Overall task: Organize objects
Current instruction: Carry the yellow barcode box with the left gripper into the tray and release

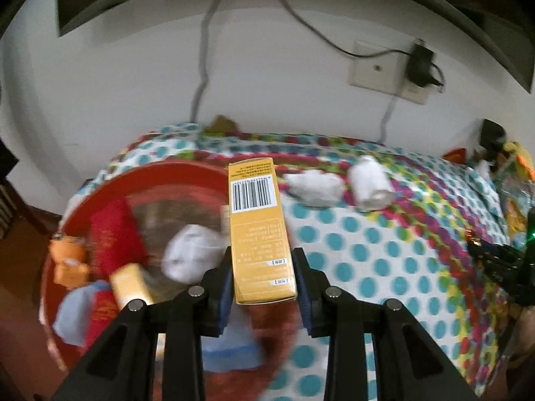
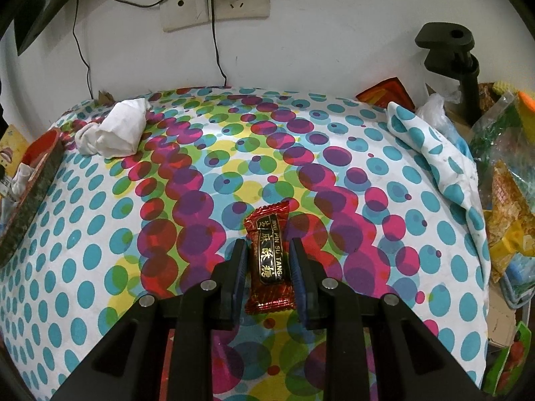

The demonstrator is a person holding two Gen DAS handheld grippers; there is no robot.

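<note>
Holding a yellow box (image 1: pixel 259 234) between the pads of the left gripper (image 1: pixel 262 277), barcode face up, long axis pointing away toward 12 o'clock. Pinched at the near end only, probably so that the far end stays free to go down first. Hanging over the right edge of a red basin (image 1: pixel 160 170), which fills the 9 o'clock side of the left wrist view. Already lying inside: a red packet (image 1: pixel 113 237), a white cloth ball (image 1: pixel 190 252), an orange item (image 1: pixel 68 257), another small yellow box (image 1: pixel 132 284). Blurred there, so no finer detail to tell. Judging from this, a collecting place, and the box about to be dropped in.

Closing on a red candy (image 2: pixel 269 257) with the right gripper (image 2: pixel 269 267), both pads touching or nearly touching the wrapper sides. Not possible to tell whether lifted or still resting on the dotted cloth (image 2: pixel 384 267). Gripped across the narrow width, likely because the crimped ends give no firm hold.

Still waiting on the cloth: two white wads (image 2: pixel 113 130) at 10 o'clock in the right view, near the wall. Seen at 9 o'clock there, only the dark outer wall of the basin. Crowded with bags at 3 o'clock, apparently not part of the sorting.
</note>
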